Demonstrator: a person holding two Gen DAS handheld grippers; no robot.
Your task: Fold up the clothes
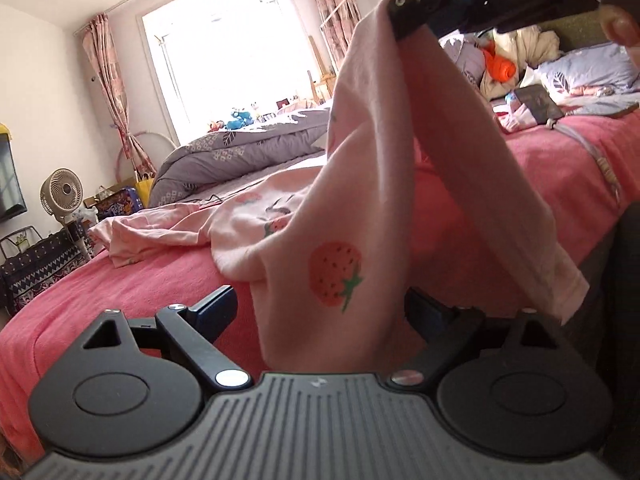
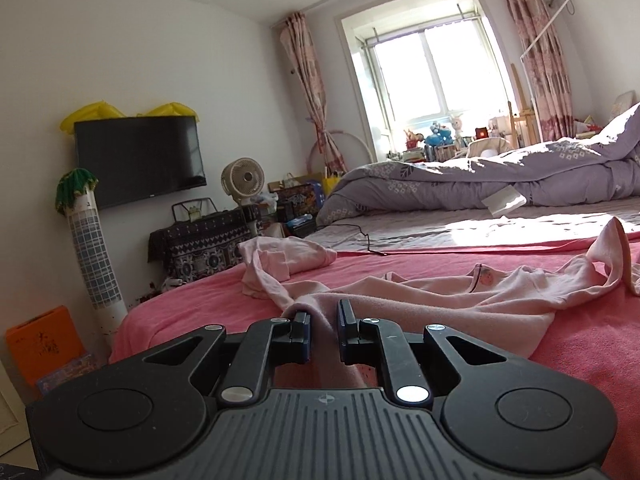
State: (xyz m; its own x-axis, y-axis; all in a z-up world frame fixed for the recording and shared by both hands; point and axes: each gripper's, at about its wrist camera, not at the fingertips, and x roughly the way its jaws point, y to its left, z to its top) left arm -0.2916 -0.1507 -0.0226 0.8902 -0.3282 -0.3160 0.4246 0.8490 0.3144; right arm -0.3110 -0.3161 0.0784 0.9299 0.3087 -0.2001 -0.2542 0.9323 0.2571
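Observation:
A pale pink garment (image 1: 336, 276) with strawberry prints lies rumpled on the pink bed cover (image 1: 120, 292). In the left wrist view one part of it is lifted and hangs from my right gripper (image 1: 400, 16), which is shut on its edge at the top. The hanging fold drops between the fingers of my left gripper (image 1: 320, 308), which stand wide apart and open. In the right wrist view my right gripper (image 2: 322, 320) pinches a ridge of the pink garment (image 2: 440, 292) just above the bed. A person's hand (image 1: 616, 20) holds the right gripper.
More bunched pink cloth (image 2: 280, 260) lies towards the bed's far edge. A purple-grey quilt (image 2: 480, 180) fills the far half of the bed, with a black cable (image 2: 366, 240) before it. Pillows and clothes (image 1: 520, 60) pile at the headboard. A fan (image 2: 242, 178) and a wall TV (image 2: 140, 156) stand beyond the bed.

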